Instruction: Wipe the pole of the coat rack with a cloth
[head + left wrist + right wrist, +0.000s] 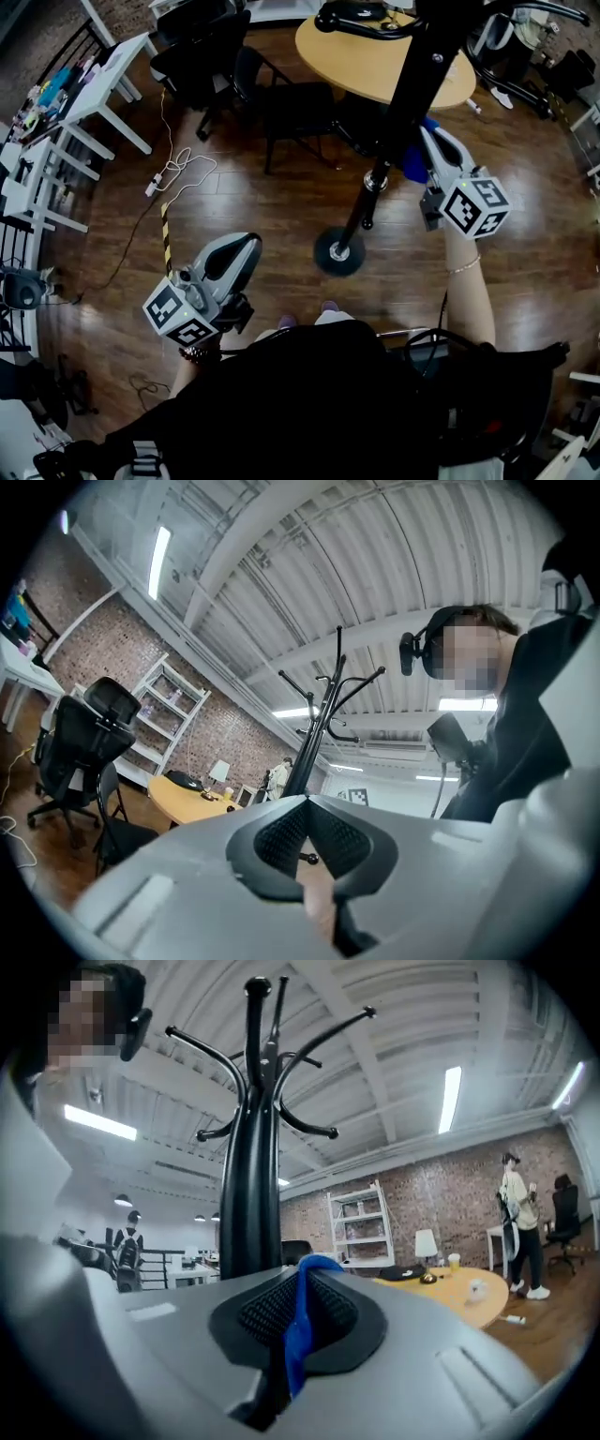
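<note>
Dark wood floor (281,202) spread under everything, and from it the pole (405,103) of the coat rack stood upright on its round base (338,252). Against the pole's right side, some way above the base, sat the blue cloth (413,162). It looked to be touching the pole, though the head view left that a little uncertain. The right gripper (431,139) had its jaws clamped hard on a fold of it (its own view showed a blue strip running down between the pads). That grip, I judged, served to press the cloth flat to the pole so a slide along it would wipe.

The left gripper (246,246) hung left of the pole and nearer the person, well apart from it. Its jaws were closed together on nothing and tilted up toward the hooks (330,700), probably idle since one cloth needed one holder. Behind the pole stood a round table (370,67), and further left a black chair (202,56).
</note>
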The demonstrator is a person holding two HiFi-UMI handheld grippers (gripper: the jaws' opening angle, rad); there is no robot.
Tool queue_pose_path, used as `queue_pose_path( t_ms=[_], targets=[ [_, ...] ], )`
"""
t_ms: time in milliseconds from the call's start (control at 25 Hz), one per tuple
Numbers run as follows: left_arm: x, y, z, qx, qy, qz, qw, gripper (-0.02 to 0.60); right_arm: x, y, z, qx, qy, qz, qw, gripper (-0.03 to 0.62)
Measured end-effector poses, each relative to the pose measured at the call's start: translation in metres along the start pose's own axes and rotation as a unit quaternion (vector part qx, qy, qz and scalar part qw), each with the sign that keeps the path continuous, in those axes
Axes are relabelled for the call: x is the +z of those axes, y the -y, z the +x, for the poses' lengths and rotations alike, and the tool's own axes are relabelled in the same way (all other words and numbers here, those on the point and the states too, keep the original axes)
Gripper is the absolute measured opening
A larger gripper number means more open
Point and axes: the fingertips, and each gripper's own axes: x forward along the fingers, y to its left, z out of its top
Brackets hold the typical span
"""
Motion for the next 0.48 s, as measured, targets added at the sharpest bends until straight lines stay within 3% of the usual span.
queue_pose_path(
  t_ms=[120,200,360,480],
  targets=[
    [-0.003,-0.001,0.002,-0.002,-0.008,0.019,0.9998,-0.006,-0.04,0.002,-0.012,0.006,-0.001,0.09,0.996,0.014],
    [-0.003,-0.004,0.001,0.003,-0.015,0.026,0.9995,-0.006,-0.062,0.01,-0.014,-0.017,-0.011,0.112,0.994,0.015],
    [0.012,-0.003,-0.002,0.005,-0.009,0.02,0.9997,-0.006,-0.092,0.016,-0.008,-0.069,-0.061,0.067,0.994,0.015],
    [0.026,0.005,0.0,-0.008,0.001,0.004,1.0,-0.006,-0.089,0.014,-0.004,-0.115,-0.095,-0.016,0.989,0.015]
  ],
)
